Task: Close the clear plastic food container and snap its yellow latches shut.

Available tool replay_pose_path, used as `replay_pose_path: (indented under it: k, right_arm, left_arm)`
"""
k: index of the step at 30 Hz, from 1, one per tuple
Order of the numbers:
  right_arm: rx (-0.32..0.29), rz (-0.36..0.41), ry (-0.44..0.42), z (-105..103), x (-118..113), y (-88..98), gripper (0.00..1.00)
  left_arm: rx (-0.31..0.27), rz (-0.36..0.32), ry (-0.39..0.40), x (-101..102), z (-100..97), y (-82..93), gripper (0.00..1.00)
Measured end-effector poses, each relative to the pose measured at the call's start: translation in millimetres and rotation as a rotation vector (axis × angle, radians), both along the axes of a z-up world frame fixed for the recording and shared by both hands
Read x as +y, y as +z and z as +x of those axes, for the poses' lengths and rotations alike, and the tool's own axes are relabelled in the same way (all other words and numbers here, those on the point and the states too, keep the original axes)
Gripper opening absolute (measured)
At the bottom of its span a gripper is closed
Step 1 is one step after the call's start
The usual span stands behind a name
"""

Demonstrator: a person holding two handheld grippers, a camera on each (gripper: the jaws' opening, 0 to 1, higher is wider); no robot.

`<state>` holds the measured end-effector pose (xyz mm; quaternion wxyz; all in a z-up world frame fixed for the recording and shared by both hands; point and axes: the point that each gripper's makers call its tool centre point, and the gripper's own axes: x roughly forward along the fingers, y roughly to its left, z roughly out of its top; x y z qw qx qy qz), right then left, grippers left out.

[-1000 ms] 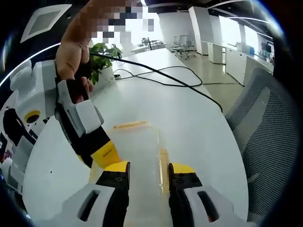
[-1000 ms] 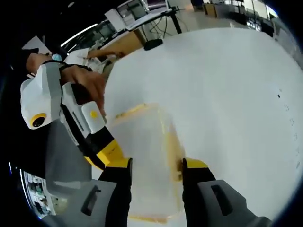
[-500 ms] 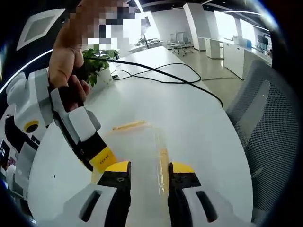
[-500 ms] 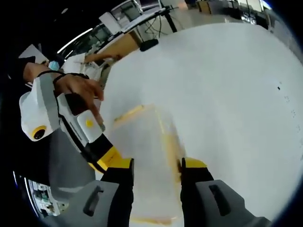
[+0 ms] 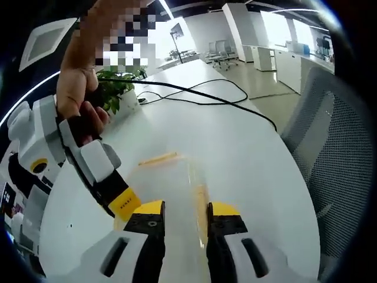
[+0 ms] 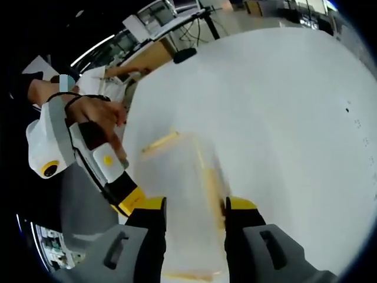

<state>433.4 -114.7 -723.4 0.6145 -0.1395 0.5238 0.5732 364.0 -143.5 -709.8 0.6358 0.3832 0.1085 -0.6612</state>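
I'm seeing my left gripper (image 5: 185, 213) with its jaws standing narrowly apart over the near end of the clear container (image 5: 168, 183), which is lying on the white tabletop (image 5: 247, 153); whether the tips are pressing the plastic I cannot tell. The container is looking empty. One yellow latch (image 5: 157, 158) is showing along its far edge, another (image 5: 201, 194) on its right side. The right gripper (image 6: 194, 207) is likewise straddling the container (image 6: 177, 177), jaws set about its width apart, the right tip beside a yellow side latch (image 6: 211, 180). Farther off, a black cable (image 5: 200, 97) and a potted plant (image 5: 115, 91) are sitting on the tabletop.
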Motion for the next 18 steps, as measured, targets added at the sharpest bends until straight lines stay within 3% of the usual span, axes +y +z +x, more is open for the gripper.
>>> replay_pose_path:
  k: [11, 15, 16, 18]
  right_arm:
    - [-0.005, 0.002, -0.006, -0.1, 0.3, -0.4, 0.36]
    - [0.017, 0.0, -0.003, -3.1, 0.2, -0.8, 0.35]
    - [0.021, 0.002, -0.003, -2.9, 1.0, -1.2, 0.35]
    - [0.028, 0.02, 0.016, -7.4, 5.3, -1.6, 0.35]
  left_arm:
    - [-0.079, -0.004, -0.032, -0.6, -2.7, -1.3, 0.19]
    - [-0.062, -0.006, -0.053, -0.8, -3.4, -0.2, 0.2]
    - [-0.057, 0.029, -0.094, 2.3, -7.5, 0.0, 0.2]
    - [-0.029, 0.046, -0.096, 4.4, -10.4, 2.0, 0.21]
